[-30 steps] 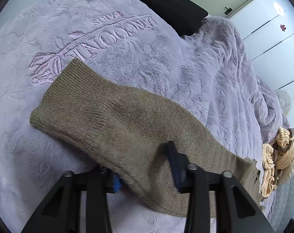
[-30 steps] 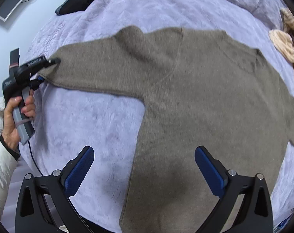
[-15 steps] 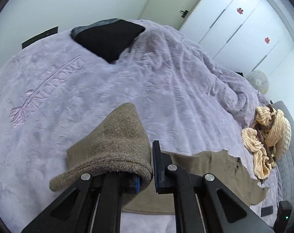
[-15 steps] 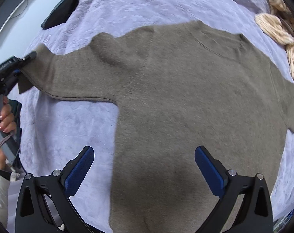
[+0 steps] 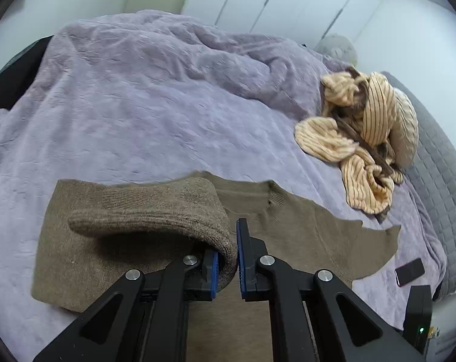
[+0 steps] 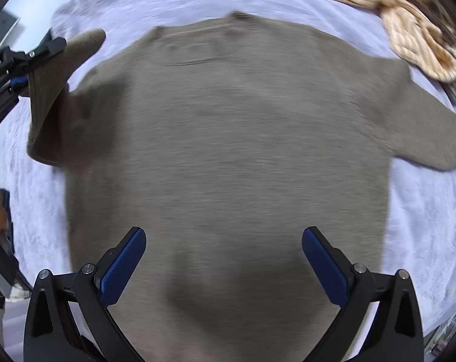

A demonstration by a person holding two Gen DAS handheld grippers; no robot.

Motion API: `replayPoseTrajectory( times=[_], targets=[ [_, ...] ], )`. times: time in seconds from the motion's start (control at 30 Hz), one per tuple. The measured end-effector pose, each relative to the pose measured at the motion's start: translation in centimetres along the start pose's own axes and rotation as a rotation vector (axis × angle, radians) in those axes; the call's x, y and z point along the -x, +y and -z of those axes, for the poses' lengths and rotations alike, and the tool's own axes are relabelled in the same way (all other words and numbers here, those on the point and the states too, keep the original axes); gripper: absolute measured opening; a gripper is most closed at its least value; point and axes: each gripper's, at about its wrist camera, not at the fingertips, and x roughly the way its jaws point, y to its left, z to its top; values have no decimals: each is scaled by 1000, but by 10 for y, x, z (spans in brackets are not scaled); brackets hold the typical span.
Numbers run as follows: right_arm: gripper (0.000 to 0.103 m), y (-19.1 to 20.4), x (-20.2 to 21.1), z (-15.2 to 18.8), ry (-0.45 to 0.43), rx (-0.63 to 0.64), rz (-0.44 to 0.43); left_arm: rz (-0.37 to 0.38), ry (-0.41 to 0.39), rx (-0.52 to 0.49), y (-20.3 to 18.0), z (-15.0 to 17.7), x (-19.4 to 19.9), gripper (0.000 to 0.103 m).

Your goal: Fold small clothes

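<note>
A brown knit sweater (image 6: 228,150) lies flat on the lilac blanket (image 5: 137,114). My left gripper (image 5: 228,259) is shut on the cuff of its sleeve (image 5: 155,211), which is lifted and curls over the sweater's body (image 5: 303,235). In the right wrist view that same left gripper (image 6: 23,69) shows at the left edge, holding the raised sleeve (image 6: 56,69). My right gripper (image 6: 224,256) hangs open above the sweater's lower body, nothing between its blue pads (image 6: 122,268). That view is blurred by motion.
A striped cream garment (image 5: 360,132) lies crumpled at the right of the bed. A dark phone (image 5: 408,271) rests near the right edge, by a grey quilted cover (image 5: 438,163). A black pillow (image 5: 14,78) sits far left. White wardrobes (image 5: 288,3) stand behind.
My left gripper closed on the sleeve cuff and carried it up and across, over the sweater's body. My right gripper, still open, shifted over the sweater toward its middle.
</note>
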Motion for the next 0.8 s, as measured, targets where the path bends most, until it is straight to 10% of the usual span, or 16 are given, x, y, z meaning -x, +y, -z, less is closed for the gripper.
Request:
replayPoseTrajectory(
  times=[0.43,0.47,0.5,0.57,0.8],
  targets=[
    [103,-106,-19,1,-3,-156,-12,-147,242,-217,-88,77,-108,12],
    [103,-106,-19,-2,-9,-157,-14,-152,234,-230,-89,78,-104,22],
    [103,-106,-18,-5,-15,-157,-14,-160,223,-242,-90,78,-98,61],
    [103,-102,-14,-14,-33,-154,-22,-193,178,-246,-89,74,-78,102],
    [103,-54,-4,-46,-120,5,-32,-226,117,-164,-46,53,-11,102]
  ],
)
